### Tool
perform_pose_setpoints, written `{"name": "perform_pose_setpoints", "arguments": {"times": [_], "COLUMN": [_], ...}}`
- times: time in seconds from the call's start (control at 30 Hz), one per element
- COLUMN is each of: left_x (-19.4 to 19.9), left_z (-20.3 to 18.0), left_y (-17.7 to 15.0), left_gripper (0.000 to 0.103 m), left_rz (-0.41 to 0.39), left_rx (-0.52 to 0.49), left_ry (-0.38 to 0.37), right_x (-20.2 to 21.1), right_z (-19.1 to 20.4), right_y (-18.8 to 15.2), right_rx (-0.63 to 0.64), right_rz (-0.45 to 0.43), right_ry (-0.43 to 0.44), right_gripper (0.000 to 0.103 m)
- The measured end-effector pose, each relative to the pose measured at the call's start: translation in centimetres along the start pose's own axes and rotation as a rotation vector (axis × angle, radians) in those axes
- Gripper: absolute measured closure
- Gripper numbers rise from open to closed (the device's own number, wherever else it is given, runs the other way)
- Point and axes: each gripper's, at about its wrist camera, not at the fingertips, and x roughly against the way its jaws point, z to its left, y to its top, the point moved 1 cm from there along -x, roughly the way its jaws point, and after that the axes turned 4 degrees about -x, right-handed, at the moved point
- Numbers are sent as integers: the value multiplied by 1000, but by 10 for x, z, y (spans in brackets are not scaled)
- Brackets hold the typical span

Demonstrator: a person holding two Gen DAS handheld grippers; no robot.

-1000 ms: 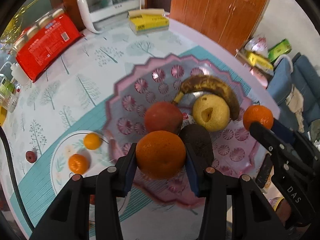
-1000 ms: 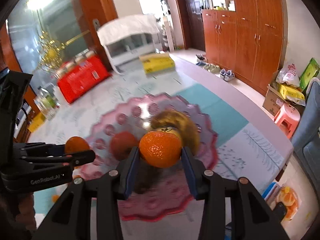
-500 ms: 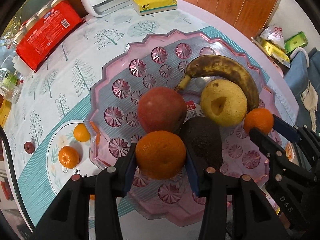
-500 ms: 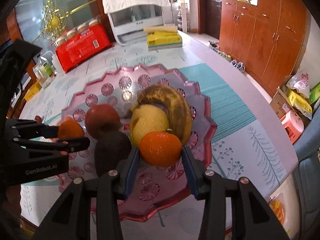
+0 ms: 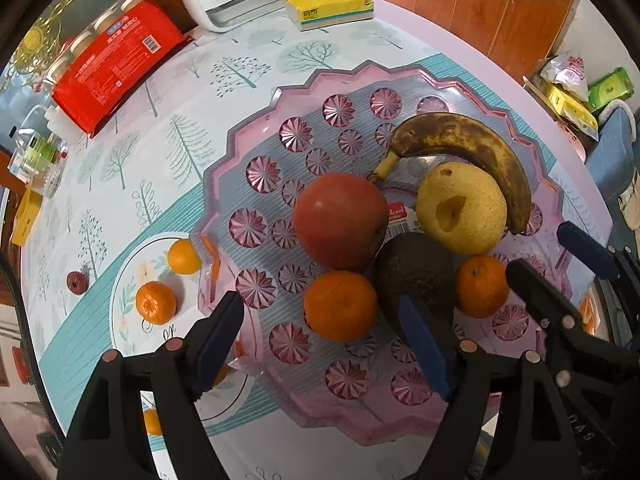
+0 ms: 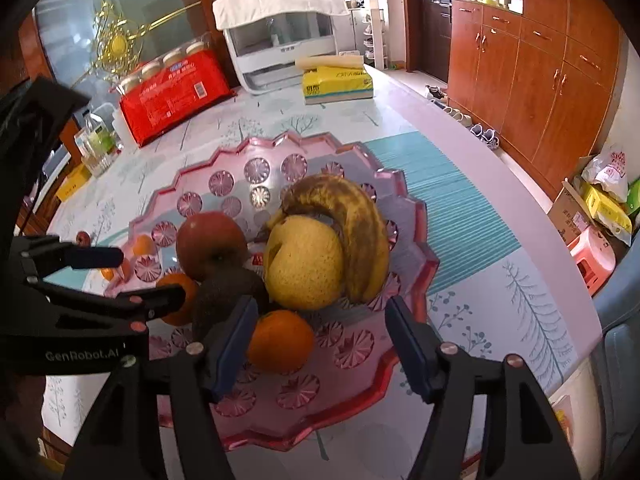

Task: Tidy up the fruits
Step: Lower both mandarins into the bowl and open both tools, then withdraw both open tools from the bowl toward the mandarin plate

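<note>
Tangerines now sit on the pink fruit tray [image 5: 256,136]: one tangerine [image 5: 340,306] lies between the spread jaws of the left gripper [image 5: 324,332], touching the red apple [image 5: 340,220] and the avocado [image 5: 416,276], the other tangerine [image 6: 280,340] lies between the parted jaws of the right gripper [image 6: 320,340], just below the pear [image 6: 304,260]. Both pairs of jaws have just been opening and no pad presses on fruit. Three more tangerines show on the white plate [image 5: 132,268], left of the tray and nearer the left gripper, so that hand looks best placed to fetch them.

Red packet [image 5: 114,62], yellow tissue box [image 5: 330,3], white appliance [image 6: 280,46] beyond.
</note>
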Motion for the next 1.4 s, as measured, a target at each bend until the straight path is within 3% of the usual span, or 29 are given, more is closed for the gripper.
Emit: {"name": "perform_pose_setpoints", "arguments": {"times": [0.83,1.4], "left_x": [33,54], "left_z": [10,42], "left_y": [-20,-38], "left_gripper": [21,21], "left_rz": [-23,-68], "left_rx": [7,41], "left_ry": [58,61], "right_x": [23,34], "right_z": [16,44], "right_y": [2,0], "right_rx": [-6,-3], "right_rz": [-87,-118], "right_ry": [55,42], "right_gripper": [36,36]}}
